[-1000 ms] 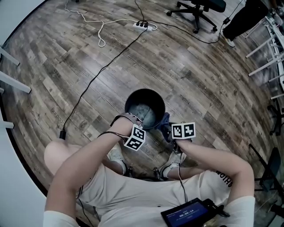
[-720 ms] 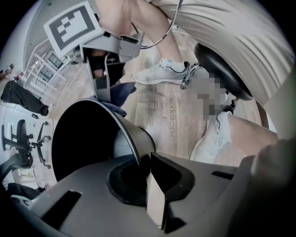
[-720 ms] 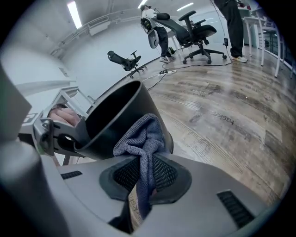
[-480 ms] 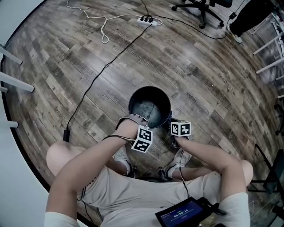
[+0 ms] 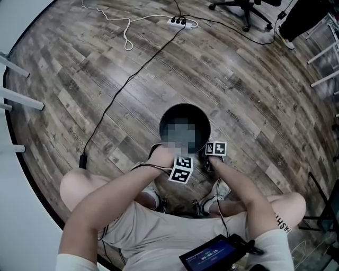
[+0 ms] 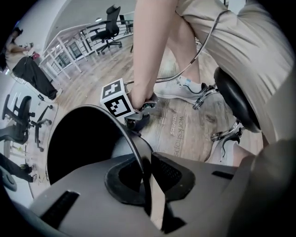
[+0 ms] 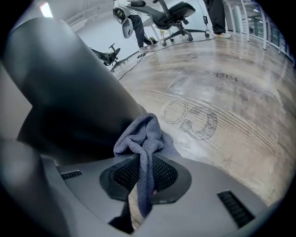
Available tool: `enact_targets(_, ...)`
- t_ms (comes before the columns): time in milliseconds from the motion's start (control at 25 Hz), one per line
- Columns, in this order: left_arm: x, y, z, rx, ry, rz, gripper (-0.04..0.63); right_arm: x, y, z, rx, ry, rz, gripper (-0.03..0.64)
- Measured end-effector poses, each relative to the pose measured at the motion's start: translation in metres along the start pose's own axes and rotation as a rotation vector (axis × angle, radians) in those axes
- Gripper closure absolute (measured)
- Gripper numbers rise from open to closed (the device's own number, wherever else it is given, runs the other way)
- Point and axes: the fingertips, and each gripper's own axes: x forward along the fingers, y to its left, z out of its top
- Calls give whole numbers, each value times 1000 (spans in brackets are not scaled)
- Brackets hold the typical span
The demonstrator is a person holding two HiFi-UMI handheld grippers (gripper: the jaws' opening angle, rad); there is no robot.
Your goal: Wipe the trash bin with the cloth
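Note:
The black round trash bin [image 5: 162,123] stands on the wood floor between the person's feet. My left gripper [image 6: 145,178] is shut on the bin's thin rim [image 6: 134,143], one jaw inside and one outside; its marker cube [image 5: 181,169] shows at the bin's near edge. My right gripper [image 7: 145,178] is shut on a grey-blue cloth [image 7: 141,136], bunched against the bin's outer wall [image 7: 69,88] low down near the floor. Its cube [image 5: 216,148] sits at the bin's near right side. The cloth is hidden in the head view.
A black cable [image 5: 114,100] runs from a power strip [image 5: 183,22] across the floor. An office chair [image 5: 249,8] stands at the back. The person's shoes [image 5: 220,193] and a stool seat [image 6: 236,99] are close behind the bin. White frame legs [image 5: 21,98] stand at left.
My right gripper has sunk down along the bin's outer wall with the cloth, which no longer shows in the head view. The left gripper has shifted slightly and still holds the rim.

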Motion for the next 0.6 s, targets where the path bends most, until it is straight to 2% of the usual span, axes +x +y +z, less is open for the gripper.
enact_targets(120,-4,0,-2,13,-12,19,554,-16,4,7,-46,24,-37,563)
enact_targets(320,-21,0,-6,18,-19,24,473,-74,23,20,-99,40,-16,563)
enact_targets(600,-19,-8,-36,93,103,32,466,-182,79,44,-83,-19,70,563)
